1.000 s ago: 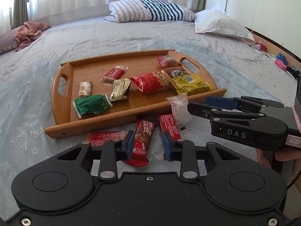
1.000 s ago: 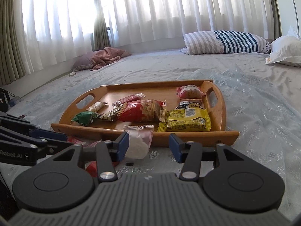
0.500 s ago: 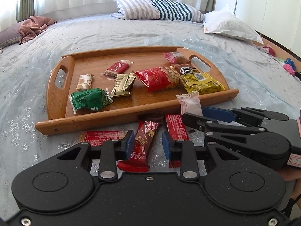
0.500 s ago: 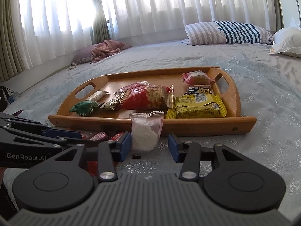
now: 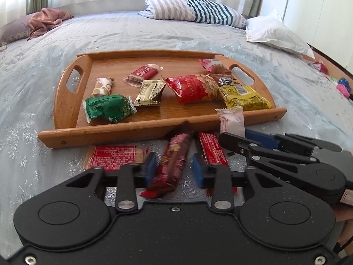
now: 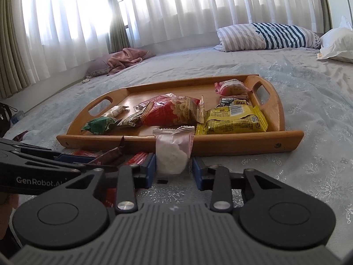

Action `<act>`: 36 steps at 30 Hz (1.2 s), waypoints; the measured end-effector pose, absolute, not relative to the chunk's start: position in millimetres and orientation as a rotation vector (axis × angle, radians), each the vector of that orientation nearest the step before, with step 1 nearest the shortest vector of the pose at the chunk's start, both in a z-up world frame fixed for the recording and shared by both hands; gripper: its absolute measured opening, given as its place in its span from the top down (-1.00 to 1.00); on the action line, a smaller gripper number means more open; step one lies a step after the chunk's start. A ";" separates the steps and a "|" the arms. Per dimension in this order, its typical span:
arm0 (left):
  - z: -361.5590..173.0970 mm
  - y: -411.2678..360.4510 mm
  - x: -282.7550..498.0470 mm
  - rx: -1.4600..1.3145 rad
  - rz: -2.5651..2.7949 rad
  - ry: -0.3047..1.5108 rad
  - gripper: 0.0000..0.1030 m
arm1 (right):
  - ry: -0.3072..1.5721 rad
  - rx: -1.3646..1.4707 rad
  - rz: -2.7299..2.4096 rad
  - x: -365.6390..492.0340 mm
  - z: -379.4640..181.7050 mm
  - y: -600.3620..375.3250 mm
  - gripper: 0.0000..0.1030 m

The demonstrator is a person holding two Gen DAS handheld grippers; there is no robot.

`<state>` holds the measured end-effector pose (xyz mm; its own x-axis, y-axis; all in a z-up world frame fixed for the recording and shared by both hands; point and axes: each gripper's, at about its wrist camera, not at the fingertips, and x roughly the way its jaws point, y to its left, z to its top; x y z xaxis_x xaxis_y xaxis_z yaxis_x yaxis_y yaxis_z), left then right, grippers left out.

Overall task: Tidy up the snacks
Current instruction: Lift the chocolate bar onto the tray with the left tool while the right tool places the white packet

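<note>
A wooden tray (image 5: 66, 108) on the bed holds several snack packets: green (image 5: 108, 109), gold, red Biscoff, red peanut bag (image 5: 194, 88), yellow (image 5: 245, 98), pink. In front of the tray lie a flat red packet (image 5: 112, 158), a dark red bar (image 5: 174, 161) and a red bar (image 5: 213, 148). My left gripper (image 5: 174, 170) is open, its fingers astride the dark red bar. My right gripper (image 6: 173, 169) holds a white-pink packet (image 6: 173, 150) upright between its fingers near the tray's front rim (image 6: 220, 143); it also shows in the left wrist view (image 5: 231, 121).
Striped pillow (image 5: 194, 11) and white pillow (image 5: 278, 35) lie at the far side of the bed. A pink cloth (image 5: 44, 21) sits at the far left. Curtains (image 6: 154, 11) run behind. Bed edge with small items (image 5: 342, 86) is at right.
Both grippers have moved closer to the tray. The left gripper's fingers now sit lower around the dark red bar. The right gripper has lifted the white packet against the tray's front rim.
</note>
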<state>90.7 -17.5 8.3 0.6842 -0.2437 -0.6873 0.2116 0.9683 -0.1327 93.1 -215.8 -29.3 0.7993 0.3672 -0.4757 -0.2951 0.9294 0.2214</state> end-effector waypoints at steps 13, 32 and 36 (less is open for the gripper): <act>36.3 -3.4 87.4 -0.069 -0.244 0.745 0.74 | 0.540 0.133 0.308 89.6 -10.9 -214.1 0.30; 106.8 35.4 165.4 -0.162 -0.235 0.648 0.74 | 0.564 0.119 0.271 157.0 41.5 -226.4 0.30; 111.5 38.4 202.7 -0.152 -0.192 0.674 0.74 | 0.628 0.125 0.285 191.4 49.4 -226.4 0.30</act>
